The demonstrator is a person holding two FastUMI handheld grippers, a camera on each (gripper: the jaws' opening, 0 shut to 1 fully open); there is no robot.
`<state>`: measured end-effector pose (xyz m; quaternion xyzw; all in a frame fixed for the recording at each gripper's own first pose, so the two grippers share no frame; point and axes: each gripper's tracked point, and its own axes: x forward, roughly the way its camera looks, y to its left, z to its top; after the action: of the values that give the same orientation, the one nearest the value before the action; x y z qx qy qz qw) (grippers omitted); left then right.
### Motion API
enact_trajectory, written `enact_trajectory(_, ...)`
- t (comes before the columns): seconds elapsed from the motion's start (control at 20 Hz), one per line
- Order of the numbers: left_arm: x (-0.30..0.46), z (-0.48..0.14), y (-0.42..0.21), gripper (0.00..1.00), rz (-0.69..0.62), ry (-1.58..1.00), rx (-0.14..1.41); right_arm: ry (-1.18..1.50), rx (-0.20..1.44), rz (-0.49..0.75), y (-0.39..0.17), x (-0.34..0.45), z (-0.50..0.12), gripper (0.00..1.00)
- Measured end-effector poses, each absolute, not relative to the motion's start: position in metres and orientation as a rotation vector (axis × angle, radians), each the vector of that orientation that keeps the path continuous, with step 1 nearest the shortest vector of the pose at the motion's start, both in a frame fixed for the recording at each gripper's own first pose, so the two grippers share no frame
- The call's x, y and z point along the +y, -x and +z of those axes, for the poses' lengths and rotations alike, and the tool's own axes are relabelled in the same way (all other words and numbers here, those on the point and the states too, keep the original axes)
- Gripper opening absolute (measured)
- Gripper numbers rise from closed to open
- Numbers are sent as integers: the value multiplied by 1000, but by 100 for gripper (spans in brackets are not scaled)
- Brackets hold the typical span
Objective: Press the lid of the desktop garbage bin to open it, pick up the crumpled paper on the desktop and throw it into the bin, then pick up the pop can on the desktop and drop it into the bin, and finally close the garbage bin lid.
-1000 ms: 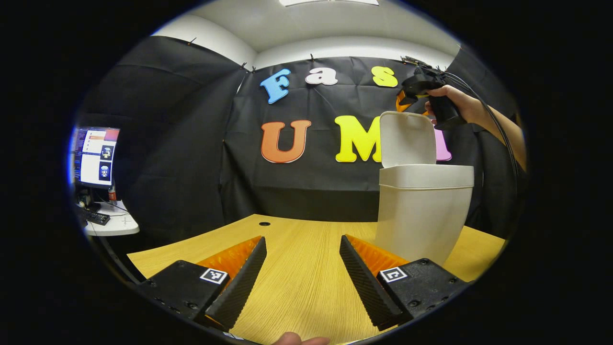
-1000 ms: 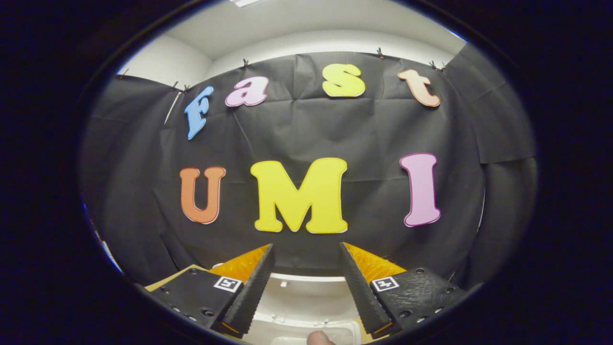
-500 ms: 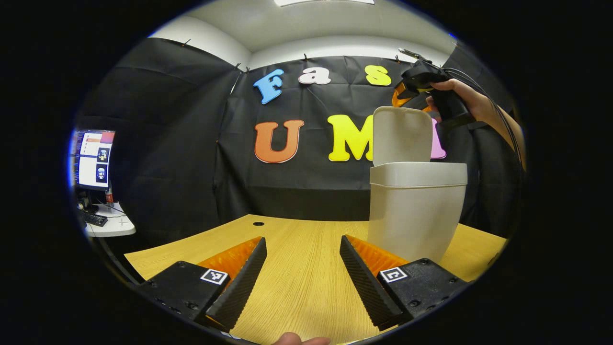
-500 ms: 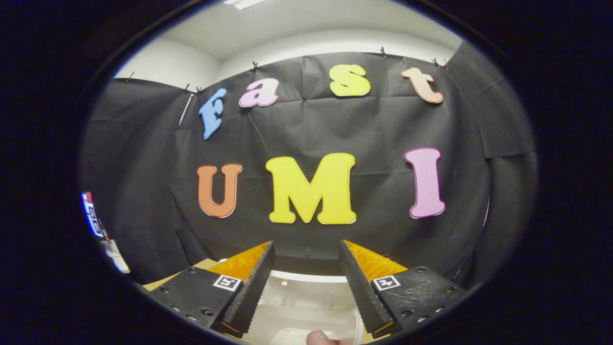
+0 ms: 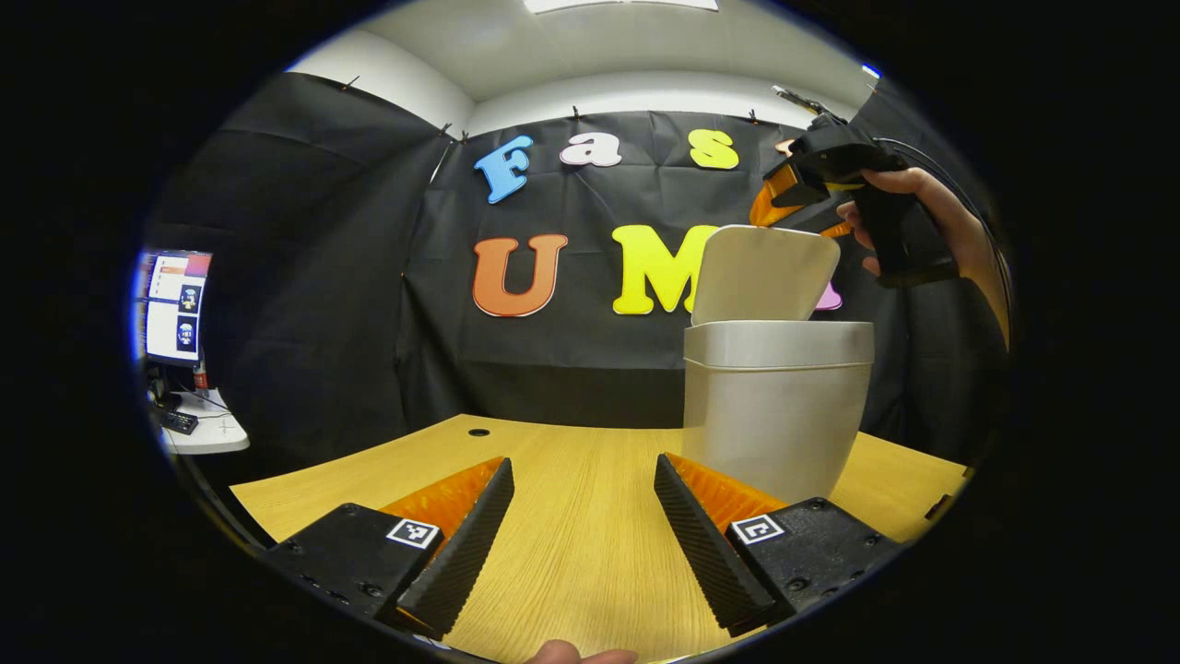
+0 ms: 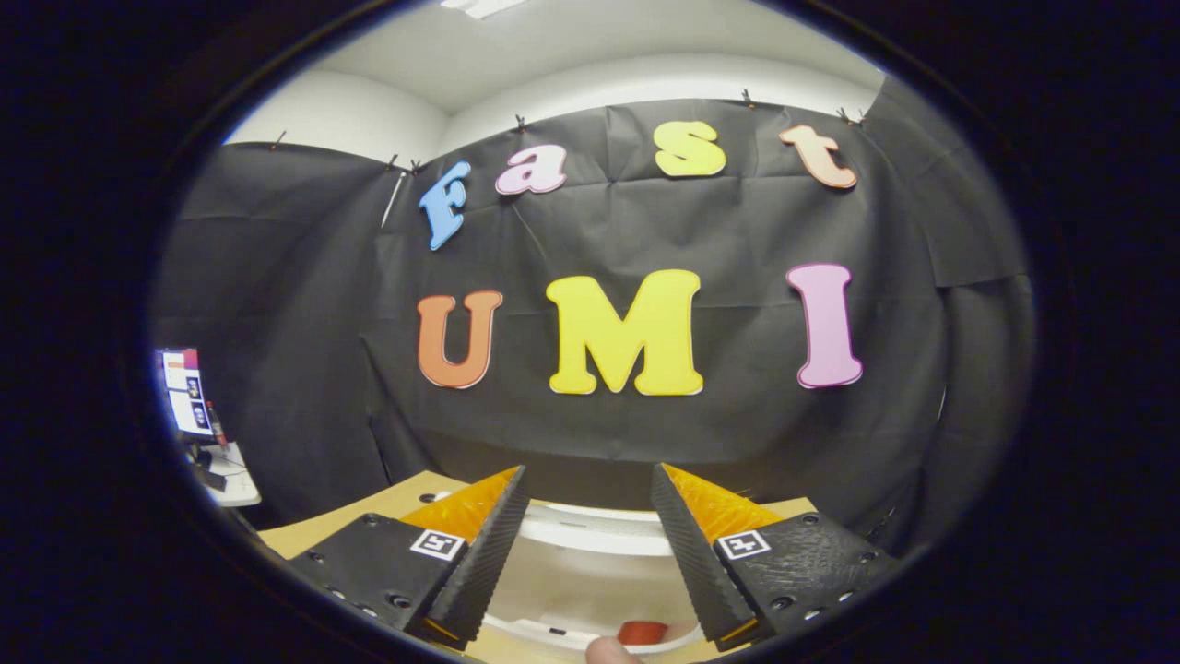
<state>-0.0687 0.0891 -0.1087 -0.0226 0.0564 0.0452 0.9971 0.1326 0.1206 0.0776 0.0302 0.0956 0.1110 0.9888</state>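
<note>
The white desktop bin (image 5: 772,415) stands on the wooden desk (image 5: 572,553), right of centre in the left gripper view. Its lid (image 5: 761,274) is raised and leans forward over the opening. A hand holds my right gripper (image 5: 784,194) just behind and above the lid's top edge; I cannot tell if they touch. My left gripper (image 5: 583,466) hovers open over the desk, left of the bin, with nothing in it. In the right gripper view my right gripper (image 6: 587,472) is open above the bin's white rim (image 6: 590,526). A small red thing (image 6: 643,633) shows low inside.
A monitor (image 5: 173,306) and keyboard sit on a small white side table (image 5: 210,432) at far left. The desk has a round cable hole (image 5: 478,432) near its back edge. A fingertip (image 5: 576,655) shows at the bottom.
The lid has tipped from upright to leaning forward over the bin. The right gripper has come lower and closer behind it. The left gripper's view has drifted, so the bin sits further left.
</note>
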Motion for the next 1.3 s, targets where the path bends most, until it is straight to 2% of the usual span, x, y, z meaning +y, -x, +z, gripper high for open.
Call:
enact_trajectory(0.45, 77, -111, 74, 99, 57, 38, 116, -73, 162, 183, -92, 113, 32, 87)
enact_trajectory(0.95, 70, -117, 76, 99, 33, 46, 124, -70, 170, 126, -79, 101, -8, 87)
enact_trajectory(1.3, 68, -120, 73, 99, 31, 42, 131, -59, 162, 123, -76, 99, -16, 94)
